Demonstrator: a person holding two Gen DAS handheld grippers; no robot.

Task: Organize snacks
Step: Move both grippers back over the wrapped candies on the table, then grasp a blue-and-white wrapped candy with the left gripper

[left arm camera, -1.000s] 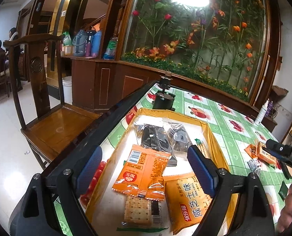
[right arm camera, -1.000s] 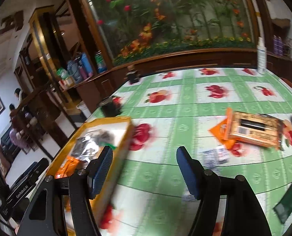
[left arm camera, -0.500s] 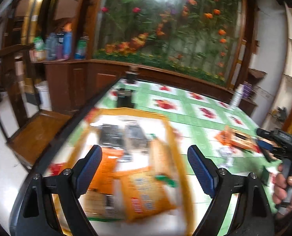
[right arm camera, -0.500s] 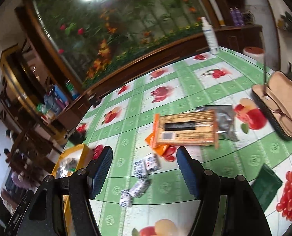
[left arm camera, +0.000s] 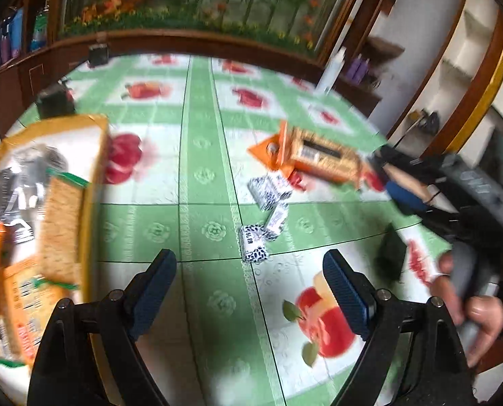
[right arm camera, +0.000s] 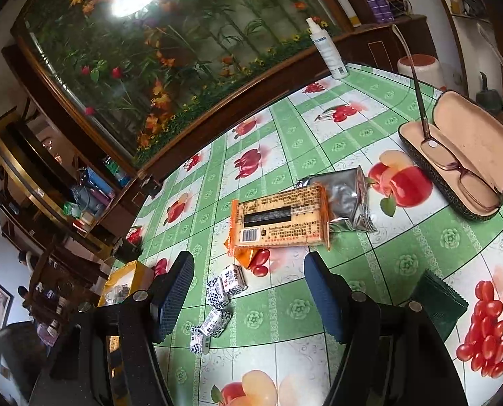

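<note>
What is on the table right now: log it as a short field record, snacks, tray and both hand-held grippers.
surface: green fruit-print tablecloth
tray: yellow tray at the left, already holding several snack packs
loose snacks: orange cracker pack lying on a silver foil pack; small black-and-white wrapped candies in a cluster nearer the grippers
other items: open glasses case with glasses; spray bottle
left hand-held gripper: open, empty
right hand-held gripper: open, empty

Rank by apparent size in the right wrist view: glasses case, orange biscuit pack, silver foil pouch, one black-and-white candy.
1. glasses case
2. orange biscuit pack
3. silver foil pouch, partly hidden under the pack
4. black-and-white candy
Case versus pack is close; fisheye edge stretch makes it unsure.
</note>
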